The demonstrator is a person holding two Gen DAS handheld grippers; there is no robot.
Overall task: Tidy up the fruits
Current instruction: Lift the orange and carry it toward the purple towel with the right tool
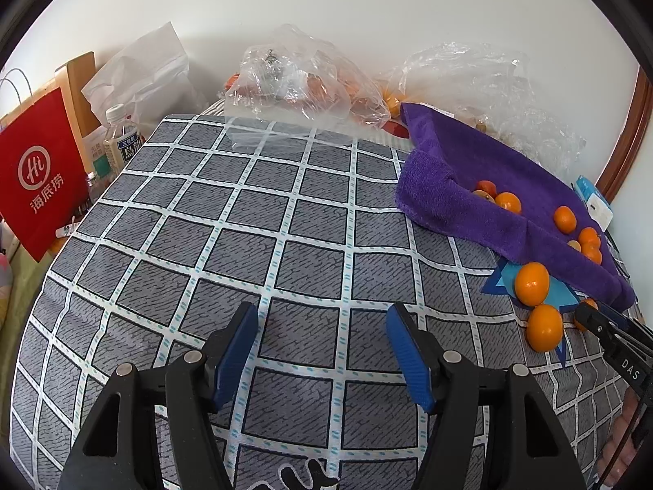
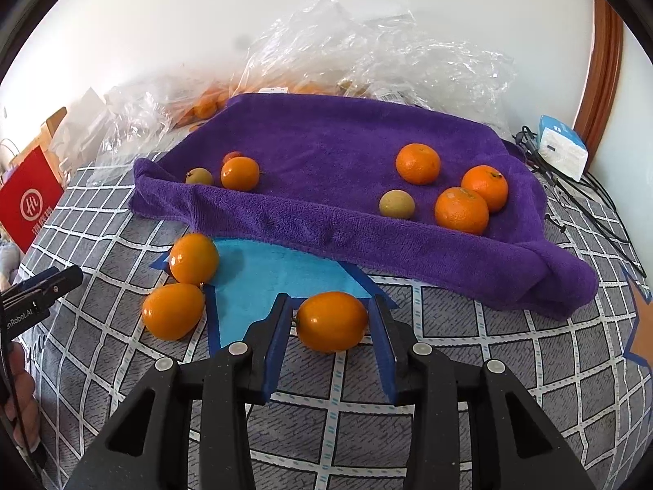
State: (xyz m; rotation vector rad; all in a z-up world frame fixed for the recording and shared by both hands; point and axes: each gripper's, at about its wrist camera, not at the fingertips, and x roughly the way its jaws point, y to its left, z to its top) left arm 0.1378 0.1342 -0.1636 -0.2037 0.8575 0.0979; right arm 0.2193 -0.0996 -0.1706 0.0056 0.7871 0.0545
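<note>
My left gripper (image 1: 322,351) hangs wide open over bare checked cloth (image 1: 204,224), holding nothing, while my right gripper (image 2: 331,326) is spread around an orange (image 2: 331,320) with daylight on both sides, so nothing's gripped. By my reckoning we're about halfway: several fruits sit on the towel (image 2: 326,139) ahead of the right gripper, two more oranges (image 2: 183,286) wait just off its left finger. The left view alone shows the red bag (image 1: 36,171) and bottle (image 1: 120,139) far left; only the right view shows the orange between my fingers.
</note>
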